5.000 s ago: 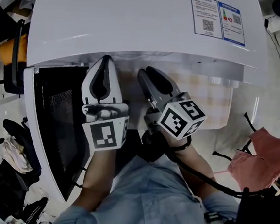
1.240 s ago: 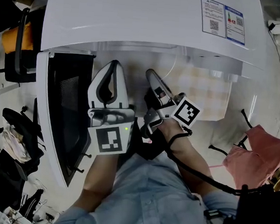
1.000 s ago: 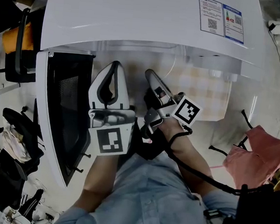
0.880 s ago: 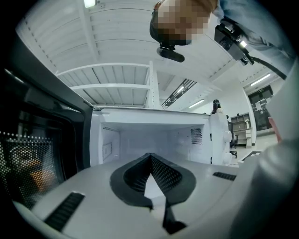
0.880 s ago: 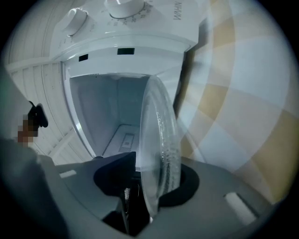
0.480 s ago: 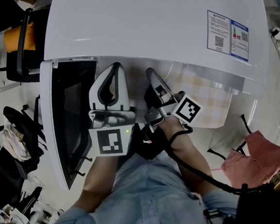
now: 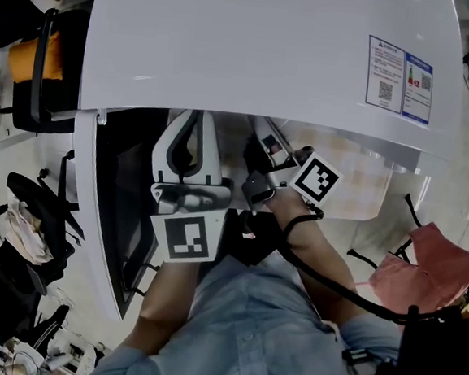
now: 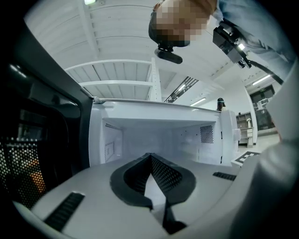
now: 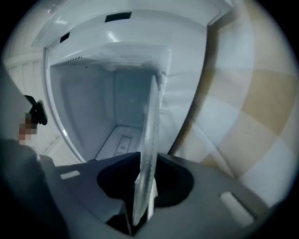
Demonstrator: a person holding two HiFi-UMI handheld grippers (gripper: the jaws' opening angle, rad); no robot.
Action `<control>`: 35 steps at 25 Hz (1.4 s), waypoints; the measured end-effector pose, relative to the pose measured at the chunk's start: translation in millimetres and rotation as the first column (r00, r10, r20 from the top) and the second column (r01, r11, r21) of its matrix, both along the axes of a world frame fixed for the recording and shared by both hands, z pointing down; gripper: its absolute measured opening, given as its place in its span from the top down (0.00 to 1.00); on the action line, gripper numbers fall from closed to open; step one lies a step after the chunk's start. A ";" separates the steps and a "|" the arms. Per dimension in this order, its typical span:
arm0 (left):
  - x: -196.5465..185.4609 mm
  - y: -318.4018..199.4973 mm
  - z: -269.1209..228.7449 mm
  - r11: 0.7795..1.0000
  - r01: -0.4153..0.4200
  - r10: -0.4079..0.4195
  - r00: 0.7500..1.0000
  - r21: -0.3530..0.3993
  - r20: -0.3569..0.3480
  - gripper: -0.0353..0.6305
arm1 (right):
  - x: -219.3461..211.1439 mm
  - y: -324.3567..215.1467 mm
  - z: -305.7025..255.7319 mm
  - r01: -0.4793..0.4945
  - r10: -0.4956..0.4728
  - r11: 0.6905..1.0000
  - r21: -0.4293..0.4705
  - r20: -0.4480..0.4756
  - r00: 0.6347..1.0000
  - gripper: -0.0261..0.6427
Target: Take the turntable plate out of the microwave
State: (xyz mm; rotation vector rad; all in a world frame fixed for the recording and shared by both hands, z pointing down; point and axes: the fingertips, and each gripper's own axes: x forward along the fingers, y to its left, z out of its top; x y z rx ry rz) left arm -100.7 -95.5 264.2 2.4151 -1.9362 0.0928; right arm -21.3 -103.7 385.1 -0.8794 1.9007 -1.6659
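Observation:
The white microwave point(image 7: 255, 46) stands with its door point(image 7: 115, 205) swung open to the left. In the right gripper view the glass turntable plate point(image 9: 152, 116) shows edge-on, running from the jaws into the white cavity point(image 9: 93, 107). My right gripper point(image 7: 265, 132) point(image 9: 148, 158) has the plate's rim between its pads, and its jaws are opening. My left gripper point(image 7: 194, 115) point(image 8: 150, 155) is shut and holds nothing; it points into the cavity point(image 8: 159, 137) beside the right one. In the head view the microwave's top hides the plate.
A checked cloth point(image 7: 358, 177) point(image 9: 252, 93) covers the surface under and right of the microwave. A pink cloth point(image 7: 444, 258) lies at the right. Black chairs and clutter point(image 7: 28, 213) stand left of the door. A person leans over the left gripper view.
Both grippers have slid a little further under the microwave's top edge, toward the cavity. The left gripper stays shut and the plate stays between the right jaws.

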 end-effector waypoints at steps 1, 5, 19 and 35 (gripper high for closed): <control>-1.3 -0.1 0.3 1.000 0.000 0.000 1.000 -0.002 -0.001 0.94 | 0.0 -0.1 -0.3 -0.008 0.008 1.000 0.001 -0.002 1.000 0.84; -5.4 -0.3 1.3 1.000 0.006 -0.006 1.000 -0.008 -0.004 0.94 | -1.7 1.8 -2.5 -0.010 0.010 1.000 0.021 0.021 1.000 0.86; -2.2 24.5 -9.6 1.000 -0.005 0.005 1.000 0.010 0.000 0.94 | 4.3 36.7 -13.9 0.036 -0.041 0.998 0.043 0.121 0.992 0.92; 18.4 104.7 -32.0 0.999 0.007 -0.007 1.000 0.038 -0.013 0.94 | 28.1 125.0 -34.4 0.056 -0.065 0.996 0.069 0.127 0.990 0.92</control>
